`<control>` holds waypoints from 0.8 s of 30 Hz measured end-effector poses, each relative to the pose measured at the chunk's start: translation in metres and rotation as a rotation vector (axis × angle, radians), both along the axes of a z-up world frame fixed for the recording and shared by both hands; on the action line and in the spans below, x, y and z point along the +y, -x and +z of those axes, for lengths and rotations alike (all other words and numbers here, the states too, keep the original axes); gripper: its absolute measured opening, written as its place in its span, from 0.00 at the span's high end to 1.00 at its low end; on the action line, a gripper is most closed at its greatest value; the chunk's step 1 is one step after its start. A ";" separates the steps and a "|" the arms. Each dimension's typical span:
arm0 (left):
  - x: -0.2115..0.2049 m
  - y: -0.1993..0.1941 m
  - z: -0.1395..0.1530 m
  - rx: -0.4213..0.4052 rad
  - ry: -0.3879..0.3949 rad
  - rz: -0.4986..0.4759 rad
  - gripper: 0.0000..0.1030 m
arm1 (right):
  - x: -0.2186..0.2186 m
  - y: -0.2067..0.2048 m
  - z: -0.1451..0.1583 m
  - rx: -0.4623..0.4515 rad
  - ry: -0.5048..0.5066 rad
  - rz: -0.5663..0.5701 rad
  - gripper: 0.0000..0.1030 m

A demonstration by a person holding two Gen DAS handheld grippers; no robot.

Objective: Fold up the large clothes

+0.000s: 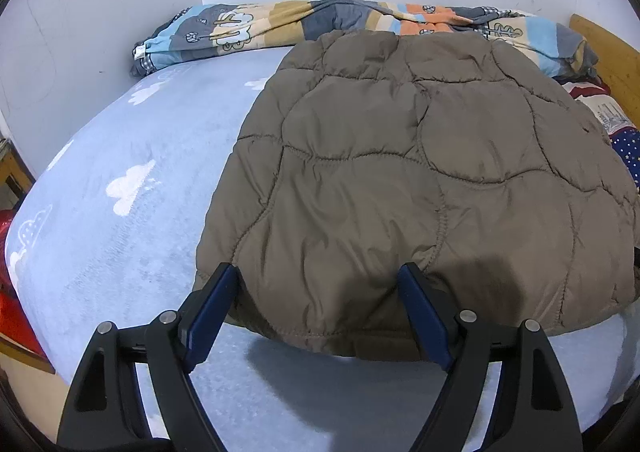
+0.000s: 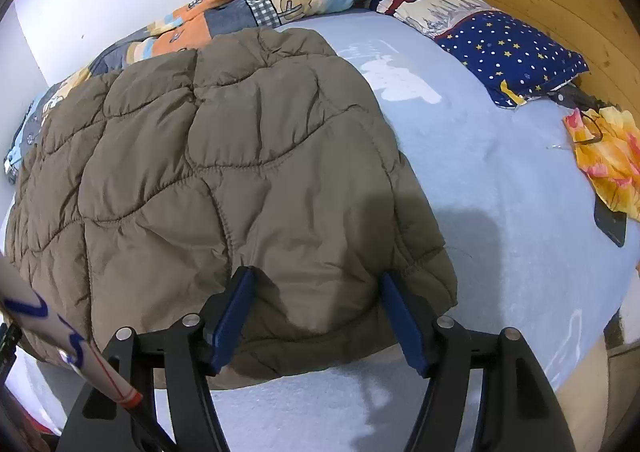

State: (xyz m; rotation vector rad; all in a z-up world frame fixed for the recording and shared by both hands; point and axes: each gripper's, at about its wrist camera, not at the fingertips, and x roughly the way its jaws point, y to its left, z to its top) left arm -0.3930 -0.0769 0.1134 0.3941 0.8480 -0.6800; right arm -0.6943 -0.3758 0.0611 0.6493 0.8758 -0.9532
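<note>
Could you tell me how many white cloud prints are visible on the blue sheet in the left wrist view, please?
About 5: one by the quilt, one mid-sheet, two at the left edge, one beside the jacket. The jacket may hide more.

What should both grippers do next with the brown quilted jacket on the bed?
Probably close both on the near hem. The left gripper and right gripper are open, their fingers straddling the edge of the brown quilted jacket, which lies flat on the blue sheet. A two-corner grip would let the hem be lifted and folded toward the far end.

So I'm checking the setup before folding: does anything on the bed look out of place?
Mostly no: the brown quilted jacket lies flat. Only a dark flat phone-like object sits near the light blue bedsheet's right edge, partly under orange floral cloth.
</note>
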 end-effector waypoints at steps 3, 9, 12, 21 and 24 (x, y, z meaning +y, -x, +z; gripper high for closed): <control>-0.001 0.000 -0.002 -0.001 -0.005 0.003 0.20 | 0.000 -0.001 -0.002 0.001 0.003 0.005 0.30; -0.001 0.000 0.000 -0.002 -0.001 0.003 0.19 | 0.002 0.001 0.001 -0.008 0.019 0.012 0.30; 0.005 0.000 0.005 0.004 0.017 0.004 0.19 | 0.011 0.005 0.011 -0.019 0.047 0.014 0.30; 0.020 -0.003 0.008 0.027 0.035 0.049 0.19 | 0.054 -0.002 0.036 -0.088 0.137 0.090 0.30; 0.018 -0.007 0.000 0.060 0.021 0.056 0.19 | 0.065 -0.020 0.029 -0.066 0.123 0.157 0.30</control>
